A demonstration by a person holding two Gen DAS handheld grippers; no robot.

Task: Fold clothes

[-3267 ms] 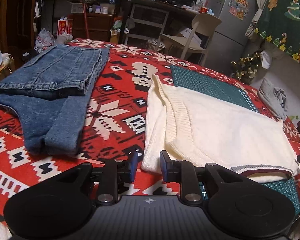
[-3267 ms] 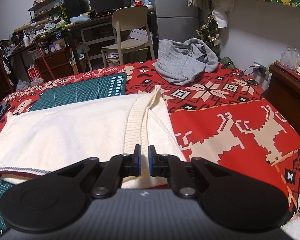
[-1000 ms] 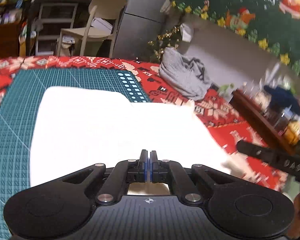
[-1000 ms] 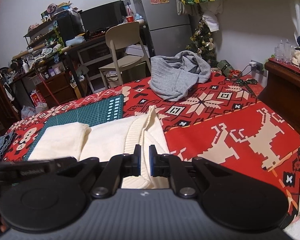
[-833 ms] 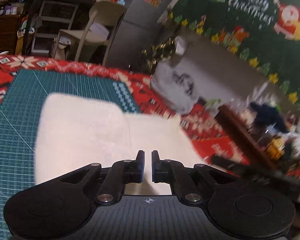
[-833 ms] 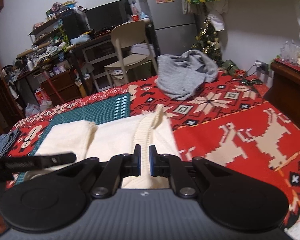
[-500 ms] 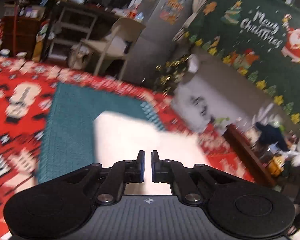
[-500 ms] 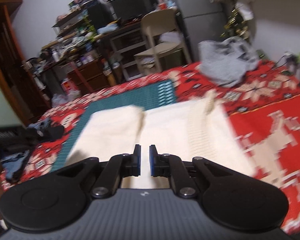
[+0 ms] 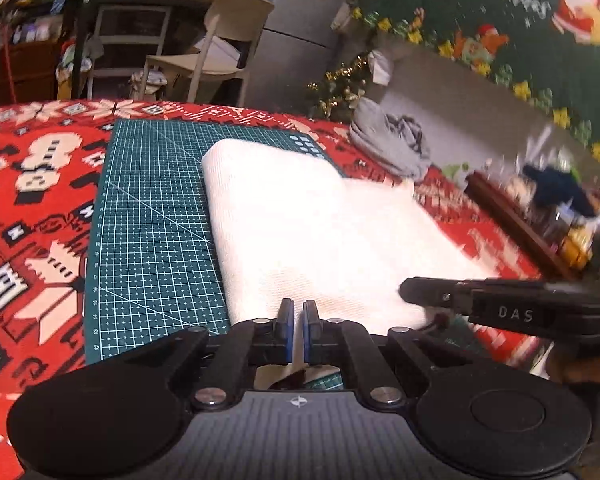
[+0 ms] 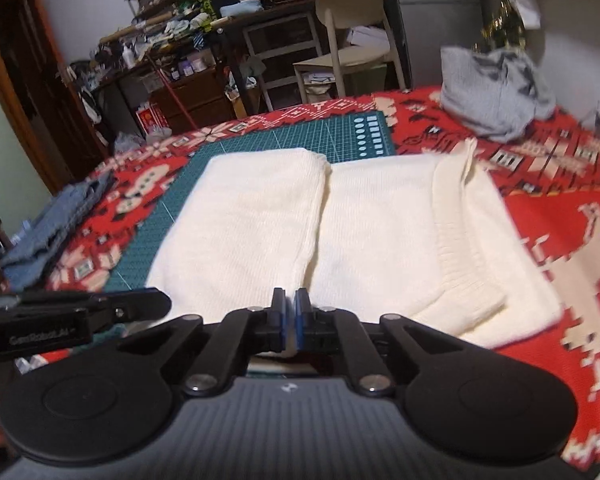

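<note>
L gripper [image 9: 296, 312] & R gripper [image 10: 289, 307]: jaws narrow, slim gap, nothing held, both at near hem of cream sweater [image 10: 340, 232]. Sweater part-folded, L panel doubled over, atop green cutting mat [image 9: 152, 216] on red patterned cloth [image 9: 40, 200].

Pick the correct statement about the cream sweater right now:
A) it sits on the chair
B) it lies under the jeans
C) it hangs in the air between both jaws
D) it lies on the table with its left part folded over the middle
D: the cream sweater lies flat across the green cutting mat, its left part doubled over onto the body.
</note>
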